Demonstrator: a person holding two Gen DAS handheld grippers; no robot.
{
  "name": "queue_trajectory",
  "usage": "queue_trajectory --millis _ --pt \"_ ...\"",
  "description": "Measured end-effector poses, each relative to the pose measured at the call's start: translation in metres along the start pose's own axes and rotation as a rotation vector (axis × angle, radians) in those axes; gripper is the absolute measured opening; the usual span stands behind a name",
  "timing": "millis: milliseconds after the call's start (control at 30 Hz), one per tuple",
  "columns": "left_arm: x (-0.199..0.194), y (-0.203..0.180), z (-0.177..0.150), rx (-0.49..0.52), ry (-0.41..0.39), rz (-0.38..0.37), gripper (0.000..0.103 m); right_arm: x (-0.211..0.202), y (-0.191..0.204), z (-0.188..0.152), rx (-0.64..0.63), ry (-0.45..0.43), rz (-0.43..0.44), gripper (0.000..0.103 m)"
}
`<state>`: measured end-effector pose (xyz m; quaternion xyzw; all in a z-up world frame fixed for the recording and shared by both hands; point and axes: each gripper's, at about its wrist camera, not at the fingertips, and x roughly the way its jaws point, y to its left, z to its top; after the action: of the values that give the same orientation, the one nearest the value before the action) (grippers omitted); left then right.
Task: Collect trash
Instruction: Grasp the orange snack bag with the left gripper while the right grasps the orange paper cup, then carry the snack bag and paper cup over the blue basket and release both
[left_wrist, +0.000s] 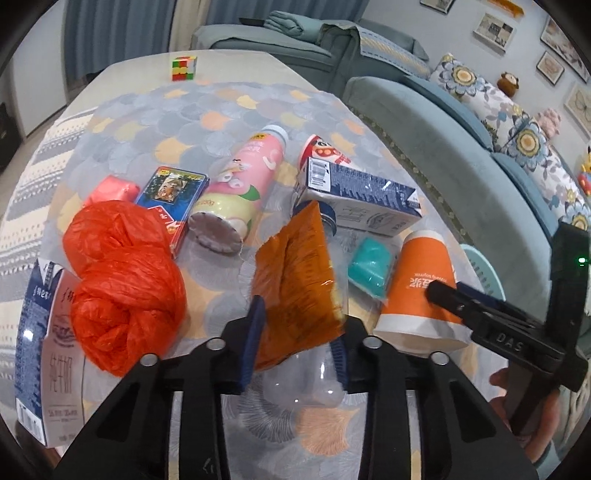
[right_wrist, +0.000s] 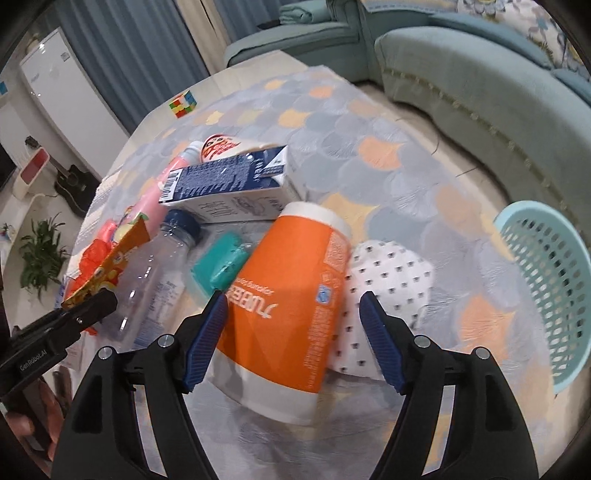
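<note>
Left gripper (left_wrist: 295, 347) is closed on a crinkly orange snack wrapper (left_wrist: 295, 284), pinched by its near edge so the rest stands up between the fingers; in the right wrist view the same wrapper (right_wrist: 110, 258) sticks out of that gripper's tip at the far left. I judge it is held by one edge because the film is too limp to grab any other way. Under it lies a clear plastic bottle (right_wrist: 159, 266) on its side with a dark blue cap.

Right gripper (right_wrist: 295, 332) is spread wide with nothing in it, its fingers on either side of an orange paper cup (right_wrist: 288, 295) lying on its side, apparently lined up to close on it. Whether the pads touch the cup I cannot tell. A teal mesh basket (right_wrist: 546, 273) stands at the right table edge, likely the place for the trash; its far side is cut off by the frame.

Much of the pile overlaps: a blue milk carton (left_wrist: 362, 203) covers part of a red-and-white cup behind it, and a white dotted item (right_wrist: 388, 280) beside the cup is mostly hidden.
</note>
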<state>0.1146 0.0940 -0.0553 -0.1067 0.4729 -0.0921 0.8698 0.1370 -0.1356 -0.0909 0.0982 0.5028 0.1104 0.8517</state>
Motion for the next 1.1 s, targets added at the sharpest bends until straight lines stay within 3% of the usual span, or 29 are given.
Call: queue_trajectory --millis 300,400,533,800,1100 --pt "0.003 0.012 0.004 -0.033 -0.040 -0.002 0.015 0.027 0.020 0.000 0.036 0.085 0.037 0.070" --pt "0.005 0.009 0.005 -0.026 -0.060 0.021 0.005 0.030 0.019 -0.002 0.060 0.089 0.046 0.065" --pt "-0.005 0.002 0.002 0.007 -0.111 0.049 0.002 0.019 0.023 -0.005 0.054 0.072 0.048 0.056" --pt "-0.056 -0.032 0.002 0.059 -0.247 0.049 0.001 -0.037 0.018 -0.003 0.045 -0.055 0.076 0.055" --pt "-0.089 -0.144 0.012 0.184 -0.321 -0.067 0.001 -0.134 -0.041 0.012 0.050 -0.269 -0.041 0.055"
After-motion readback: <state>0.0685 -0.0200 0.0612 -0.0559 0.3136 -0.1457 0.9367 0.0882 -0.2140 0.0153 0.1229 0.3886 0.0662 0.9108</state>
